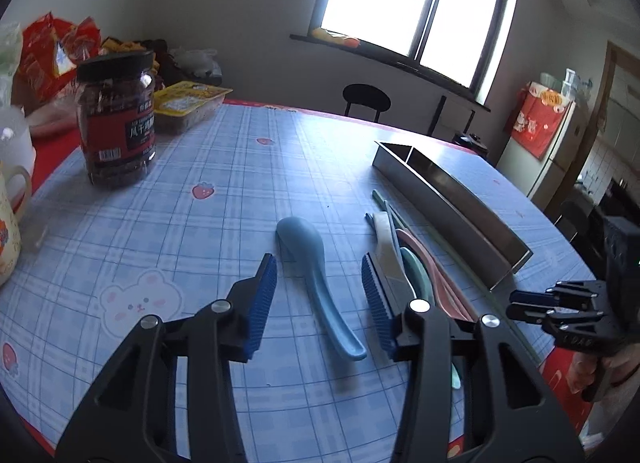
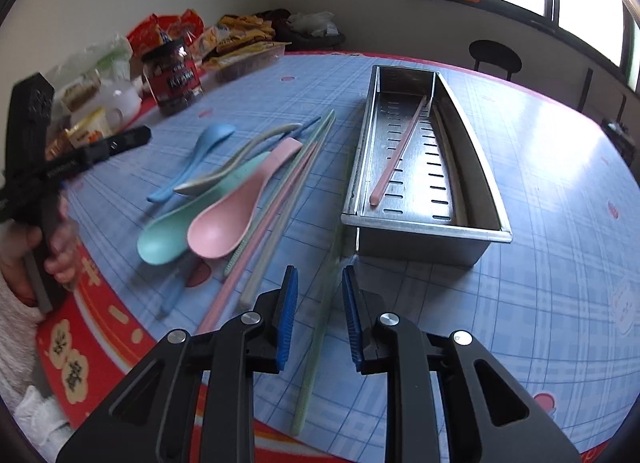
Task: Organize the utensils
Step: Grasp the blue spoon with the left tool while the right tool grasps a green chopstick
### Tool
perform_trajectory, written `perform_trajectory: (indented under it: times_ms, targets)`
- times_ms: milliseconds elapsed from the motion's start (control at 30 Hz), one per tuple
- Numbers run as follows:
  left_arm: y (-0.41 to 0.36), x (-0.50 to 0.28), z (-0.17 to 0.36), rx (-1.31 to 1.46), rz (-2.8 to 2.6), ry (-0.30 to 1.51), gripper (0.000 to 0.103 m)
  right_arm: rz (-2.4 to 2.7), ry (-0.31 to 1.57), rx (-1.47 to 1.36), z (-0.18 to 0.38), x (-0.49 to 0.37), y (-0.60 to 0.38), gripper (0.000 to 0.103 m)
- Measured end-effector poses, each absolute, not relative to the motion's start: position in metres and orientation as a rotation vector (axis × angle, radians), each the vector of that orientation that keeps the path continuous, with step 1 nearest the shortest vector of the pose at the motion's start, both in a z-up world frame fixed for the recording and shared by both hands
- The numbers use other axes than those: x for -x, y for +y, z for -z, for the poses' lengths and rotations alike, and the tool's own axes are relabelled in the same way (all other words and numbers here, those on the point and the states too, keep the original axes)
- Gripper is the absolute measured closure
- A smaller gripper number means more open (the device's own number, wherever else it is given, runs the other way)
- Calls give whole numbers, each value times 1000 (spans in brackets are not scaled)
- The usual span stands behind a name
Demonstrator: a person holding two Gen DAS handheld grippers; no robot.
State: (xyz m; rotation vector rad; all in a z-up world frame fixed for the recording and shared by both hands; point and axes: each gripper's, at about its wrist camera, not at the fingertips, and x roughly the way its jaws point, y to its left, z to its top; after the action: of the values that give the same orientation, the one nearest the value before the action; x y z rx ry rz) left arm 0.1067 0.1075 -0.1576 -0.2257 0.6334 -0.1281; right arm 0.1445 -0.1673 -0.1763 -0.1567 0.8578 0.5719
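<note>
A light blue spoon (image 1: 316, 263) lies on the checked tablecloth between the fingers of my left gripper (image 1: 320, 287), which is open with its pads clear of the spoon. To its right is a pile with a teal spoon (image 2: 168, 235), a pink spoon (image 2: 224, 223), a beige spoon (image 2: 224, 175) and several chopsticks. My right gripper (image 2: 320, 303) is open and straddles a pale green chopstick (image 2: 316, 343) without pressing it. A steel utensil tray (image 2: 424, 227) beyond holds a pink chopstick (image 2: 400, 151).
A dark jar (image 1: 116, 123), a mug (image 1: 8, 223), a yellow food tray (image 1: 188, 103) and snack bags crowd the table's far left. A black chair (image 1: 366, 99) stands beyond the table under the window. A hand holds each gripper's handle at the table's near edge.
</note>
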Motion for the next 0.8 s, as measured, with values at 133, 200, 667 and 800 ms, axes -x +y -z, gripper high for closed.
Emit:
perform_trajectory:
  times_ms: [133,200,667,800]
  targets:
    - [110,-111,162,259,135,663,57,-531,878,197,186,-152,-163,84]
    - [110,-112,164,265,137,673,57,-521,870,212,187,-153,-161,88]
    - [99,-140,176,210,124,806,69,-566,857,245,187,-148,-153,96]
    - [105,-154,180,247,128,840,79,-567,858,243,187,-149,-154,96]
